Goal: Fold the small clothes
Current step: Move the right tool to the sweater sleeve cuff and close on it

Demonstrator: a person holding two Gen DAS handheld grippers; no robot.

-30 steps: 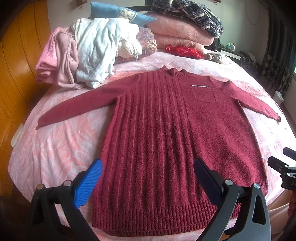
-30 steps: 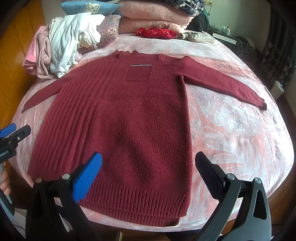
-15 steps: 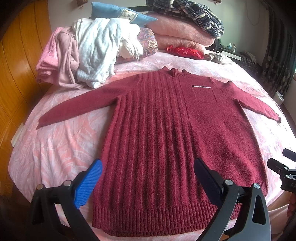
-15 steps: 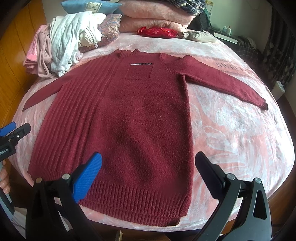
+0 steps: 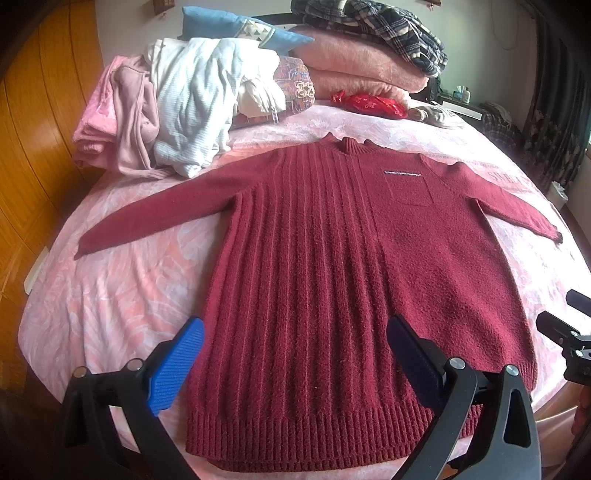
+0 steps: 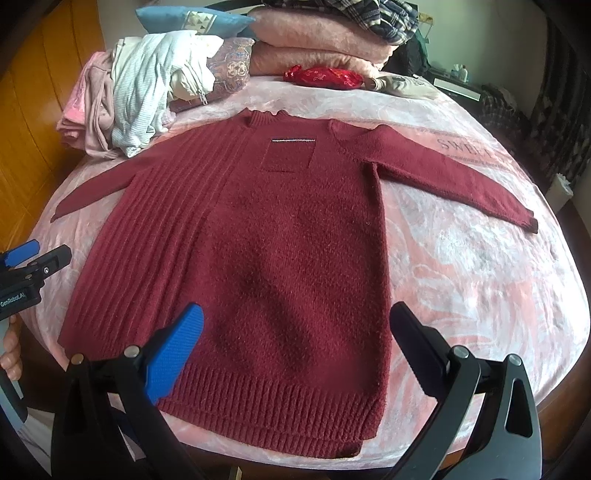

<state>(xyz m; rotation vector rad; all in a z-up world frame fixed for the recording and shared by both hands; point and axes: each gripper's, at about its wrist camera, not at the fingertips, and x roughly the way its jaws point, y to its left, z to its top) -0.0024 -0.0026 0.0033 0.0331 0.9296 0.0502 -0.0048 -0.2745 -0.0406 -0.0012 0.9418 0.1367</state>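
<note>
Our left gripper (image 5: 295, 354) hangs over the near hem with its 2 fingers spread wide and nothing between them; the blue pad (image 5: 177, 365) sits over the bedspread just left of the sweater's edge, the dark one over the knit. Our right gripper (image 6: 295, 350) is spread the same way and empty, its blue pad over the lower body and its dark finger (image 6: 417, 347) over the bedspread just off the sweater's right side. In the right view we see the left gripper at the left edge, with a hand (image 6: 9, 354) under it.

The sweater (image 5: 332, 277) lies flat and face up on the bed (image 5: 110, 295), unfolded, ribbed hem toward us and collar away. Both sleeves are stretched out to the sides. 1 half of the front is ribbed in vertical lines, the other plain, with a chest pocket (image 5: 408, 188) under a thin pale trim.

Beyond the collar, at the far left, we see a heap of clothes (image 5: 184, 122), pink and white. Behind it lie a blue pillow (image 5: 236, 31), folded pink blankets (image 5: 354, 70) with a plaid garment (image 5: 376, 26) on top, and a red pouch (image 5: 369, 105) in front of the blankets. Dark curtains (image 5: 554, 122) hang at the far right.
</note>
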